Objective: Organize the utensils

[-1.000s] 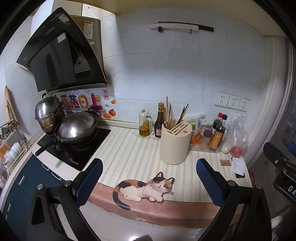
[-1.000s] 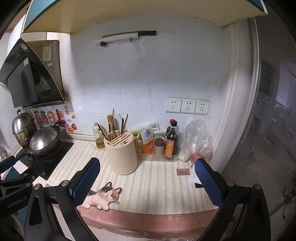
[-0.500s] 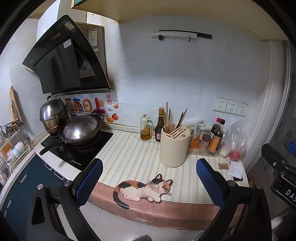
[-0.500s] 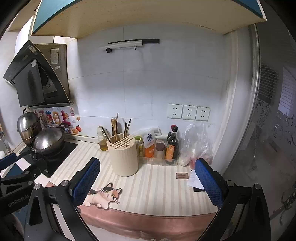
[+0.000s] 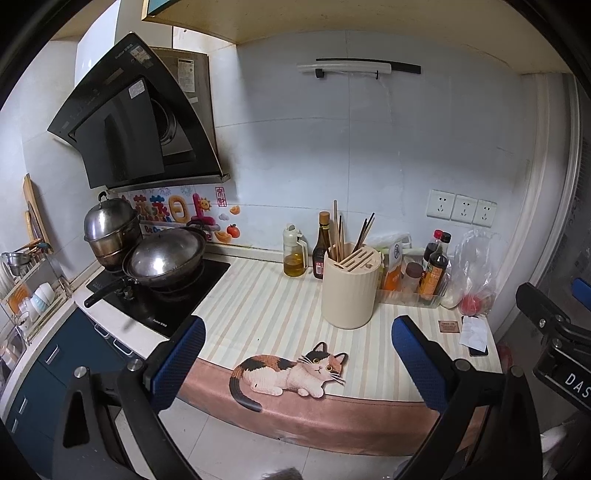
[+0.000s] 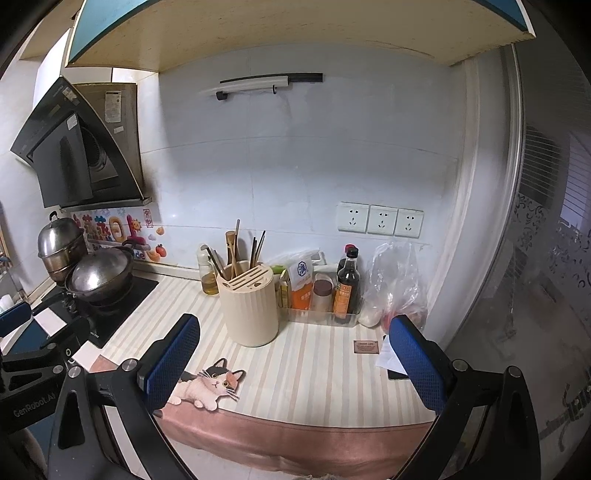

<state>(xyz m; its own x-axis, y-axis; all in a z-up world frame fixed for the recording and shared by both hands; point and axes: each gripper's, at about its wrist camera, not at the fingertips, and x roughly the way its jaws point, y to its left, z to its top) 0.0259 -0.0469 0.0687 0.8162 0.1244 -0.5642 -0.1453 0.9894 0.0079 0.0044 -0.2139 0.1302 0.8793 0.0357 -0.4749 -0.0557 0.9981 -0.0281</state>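
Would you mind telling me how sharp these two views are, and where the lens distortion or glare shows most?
Left wrist view: the counter and utensil holder are sharp; the fisheye bends the wall corner at the right edge; dark vignette in the corners. Right wrist view: equally sharp at the utensil holder; the cabinet underside bows overhead; the window at right looks hazy and bright. No strong glare; soft, even light.

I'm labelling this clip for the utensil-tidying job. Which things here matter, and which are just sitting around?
Job:
- chopsticks
- cream utensil holder
- left gripper, right gripper, both open and empty

Lying about:
- wok
- oil bottle
- sauce bottles
- plastic bag
- cat mat
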